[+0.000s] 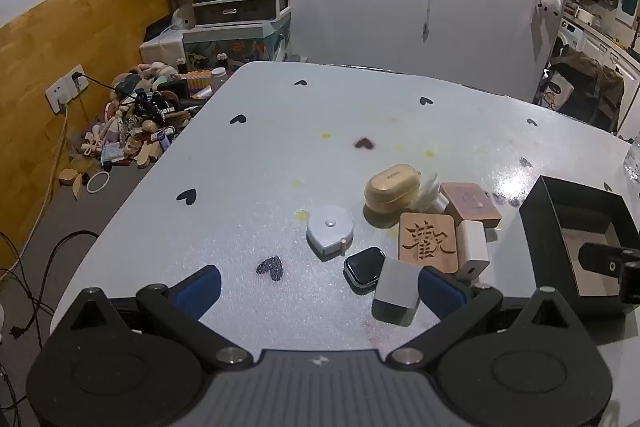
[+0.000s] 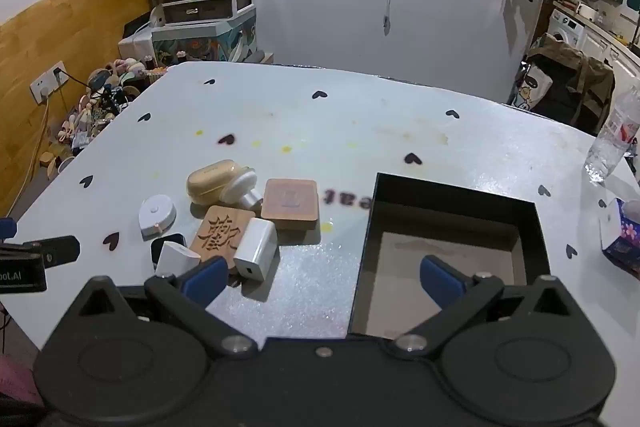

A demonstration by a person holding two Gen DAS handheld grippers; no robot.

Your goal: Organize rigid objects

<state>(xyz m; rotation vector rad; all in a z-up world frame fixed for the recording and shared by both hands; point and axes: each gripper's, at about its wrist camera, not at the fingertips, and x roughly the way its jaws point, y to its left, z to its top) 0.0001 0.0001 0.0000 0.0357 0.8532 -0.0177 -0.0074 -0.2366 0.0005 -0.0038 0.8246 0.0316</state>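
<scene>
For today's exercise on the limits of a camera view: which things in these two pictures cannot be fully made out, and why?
- Smartwatch, right wrist view: mostly hidden behind the white cube.
- Black box, left wrist view: near corner covered by the right hand-held gripper.
- Water bottle, left wrist view: cut off by the picture's edge.
- Tan case: its lettering is too small to read.

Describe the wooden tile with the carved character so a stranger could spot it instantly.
Start at the open black box on the white heart-dotted table. Beside it lies a cluster of small objects; near its front, a square light-wood tile lies flat against a white charger block. Unlike the plainer brown wooden block behind it, it bears a large dark carved Chinese character.
</scene>
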